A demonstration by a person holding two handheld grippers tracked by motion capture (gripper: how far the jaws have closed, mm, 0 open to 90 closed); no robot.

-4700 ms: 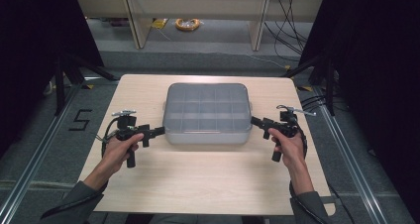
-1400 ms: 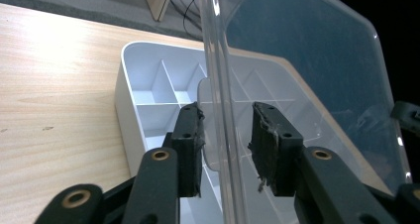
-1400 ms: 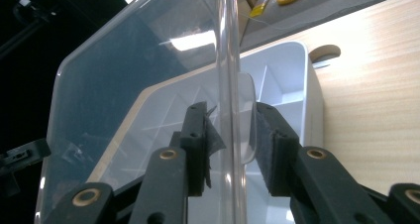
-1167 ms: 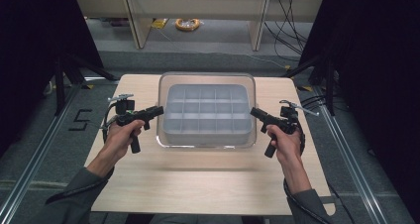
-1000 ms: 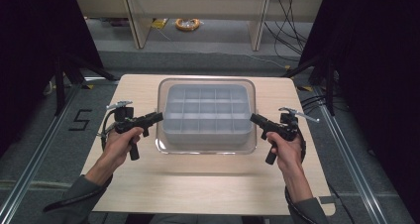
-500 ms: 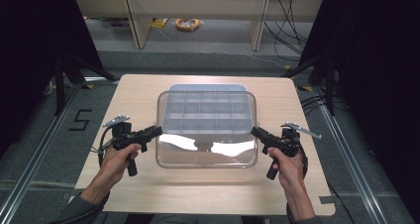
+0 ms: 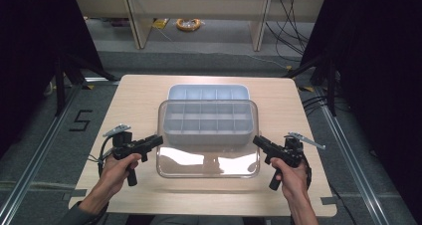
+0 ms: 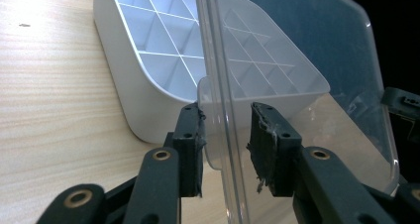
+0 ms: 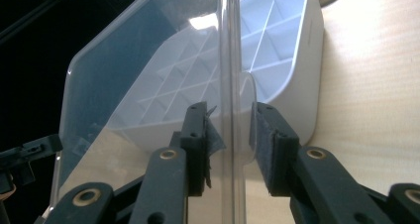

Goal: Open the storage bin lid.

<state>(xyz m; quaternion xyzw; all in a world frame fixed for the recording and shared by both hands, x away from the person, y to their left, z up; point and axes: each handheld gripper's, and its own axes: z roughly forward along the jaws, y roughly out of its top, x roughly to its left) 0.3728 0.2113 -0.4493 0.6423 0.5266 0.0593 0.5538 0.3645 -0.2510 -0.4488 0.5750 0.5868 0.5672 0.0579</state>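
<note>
A white compartment box [image 7: 208, 92] stands on the wooden table [image 7: 139, 93]. Its clear lid [image 7: 208, 158] hangs above the box's near side, tilted, with the box showing through it. My left gripper [image 7: 158, 140] is shut on the tab at the lid's left edge, my right gripper [image 7: 256, 141] on the tab at its right edge. In the left gripper view the lid [image 8: 297, 50] passes between the pads of the left gripper [image 8: 225, 120], with the box [image 8: 148, 60] behind. The right gripper view has the lid [image 9: 124, 70] in the right gripper [image 9: 229, 117], beside the box [image 9: 292, 50].
Bare tabletop lies to both sides of the box and along the near edge. Beyond the table are shelf legs, a yellow cable coil [image 7: 189, 24] and loose cables on the floor. A "5" mark [image 7: 79, 120] is on the floor at left.
Both hands have drawn the lid toward the person and lowered it a little, off the box. More of the box's far side is uncovered now.
</note>
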